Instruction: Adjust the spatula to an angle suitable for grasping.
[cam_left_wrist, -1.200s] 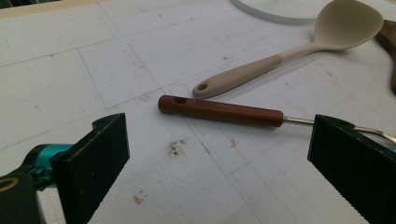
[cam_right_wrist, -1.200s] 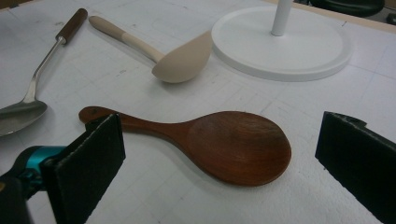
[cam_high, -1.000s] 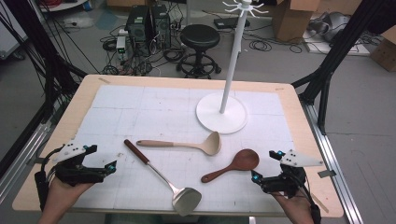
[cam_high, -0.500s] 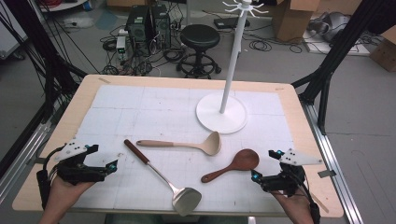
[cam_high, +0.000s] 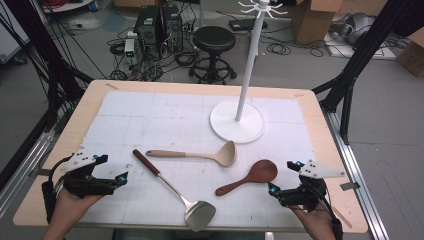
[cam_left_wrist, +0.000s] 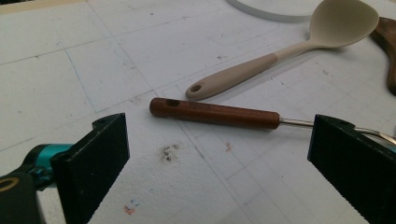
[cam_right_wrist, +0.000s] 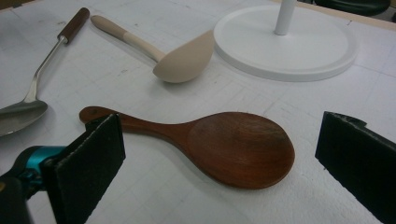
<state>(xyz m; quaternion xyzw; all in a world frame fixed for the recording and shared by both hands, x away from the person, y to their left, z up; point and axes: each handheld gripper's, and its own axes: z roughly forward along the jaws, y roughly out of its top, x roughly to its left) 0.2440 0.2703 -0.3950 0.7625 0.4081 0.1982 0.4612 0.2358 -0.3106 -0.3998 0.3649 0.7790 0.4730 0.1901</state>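
Right gripper view looks past wide-apart jaws at the wooden spoon (cam_right_wrist: 205, 142), lying flat just in front of the white stand base (cam_right_wrist: 299, 56). It is probably light, stiff and smooth; the narrow handle seems the better hold. Left gripper (cam_high: 107, 182), jaws also apart and empty, faces the steel spatula (cam_left_wrist: 219, 114) beside the beige ladle (cam_left_wrist: 289, 49). No containers present.

No words, numbers or signs clear enough to read. Brown handle of metal spatula (cam_left_wrist: 216, 113) has tiny stamped mark, too blurry to read. White mat (cam_high: 165, 117) shows only thin grid lines.
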